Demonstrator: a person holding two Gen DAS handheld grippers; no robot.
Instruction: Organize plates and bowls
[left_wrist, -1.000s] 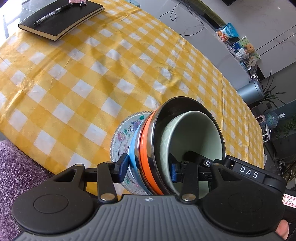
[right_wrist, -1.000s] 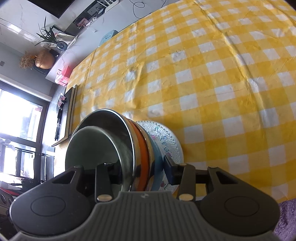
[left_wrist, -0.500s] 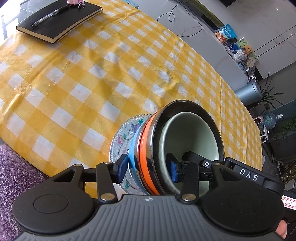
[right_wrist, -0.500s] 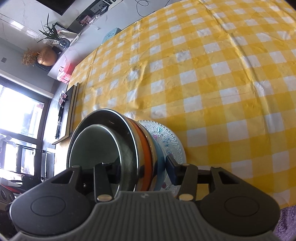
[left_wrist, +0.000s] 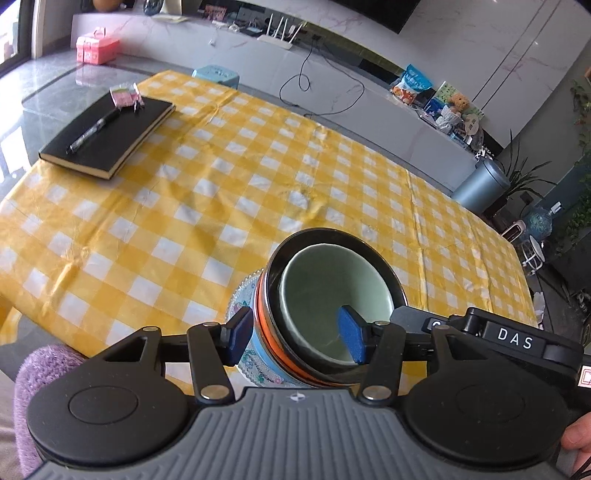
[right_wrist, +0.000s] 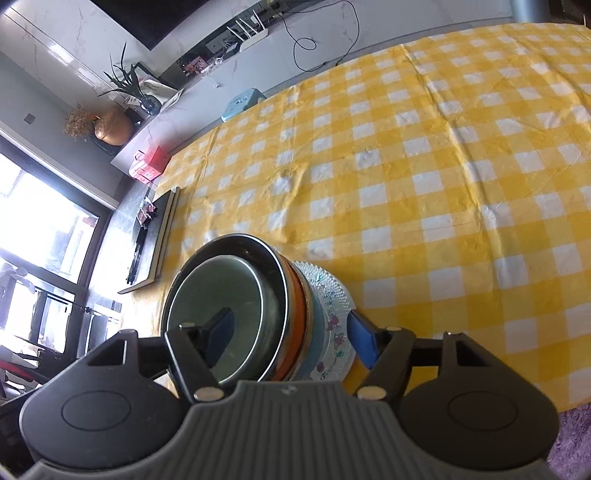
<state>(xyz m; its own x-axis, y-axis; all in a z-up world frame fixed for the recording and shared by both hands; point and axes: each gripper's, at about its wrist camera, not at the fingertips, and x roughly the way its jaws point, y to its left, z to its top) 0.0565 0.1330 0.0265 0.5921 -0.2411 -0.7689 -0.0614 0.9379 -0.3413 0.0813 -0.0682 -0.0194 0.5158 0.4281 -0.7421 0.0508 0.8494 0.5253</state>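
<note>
Yellow-and-white checked tablecloth (left_wrist: 229, 192) fills both views, creased in places, draped over a table with dark glossy floor beyond. On the far left corner lies a black notebook (left_wrist: 110, 136) with a pen (left_wrist: 94, 131) resting on its cover. Behind the table runs a long grey low cabinet (left_wrist: 332, 74) under a marble wall, with a white router (left_wrist: 280, 35), a trailing black cable (left_wrist: 314, 81), a pink box (left_wrist: 96, 50) and snack bags on it. A blue stool (left_wrist: 216, 75) stands just past the table edge, and a grey bin (left_wrist: 482, 184) sits near potted plants at the right.

Now the stack (left_wrist: 317, 321): a pale green bowl (left_wrist: 332, 295) nested inside a steel bowl (left_wrist: 273, 258), orange and blue bowls beneath, and a patterned glass plate (left_wrist: 240, 295) at the bottom. It sits at the near edge of the table.

Left gripper (left_wrist: 293, 334) straddles the stack's side, 1 blue pad outside the bowl walls, 1 inside the green bowl, spread wide with a visible gap, gripping nothing. Right gripper (right_wrist: 291, 338) mirrors it from the opposite side: 1 pad inside the green bowl (right_wrist: 225, 306), 1 out beside the glass plate (right_wrist: 332, 302), also spread with clearance.
</note>
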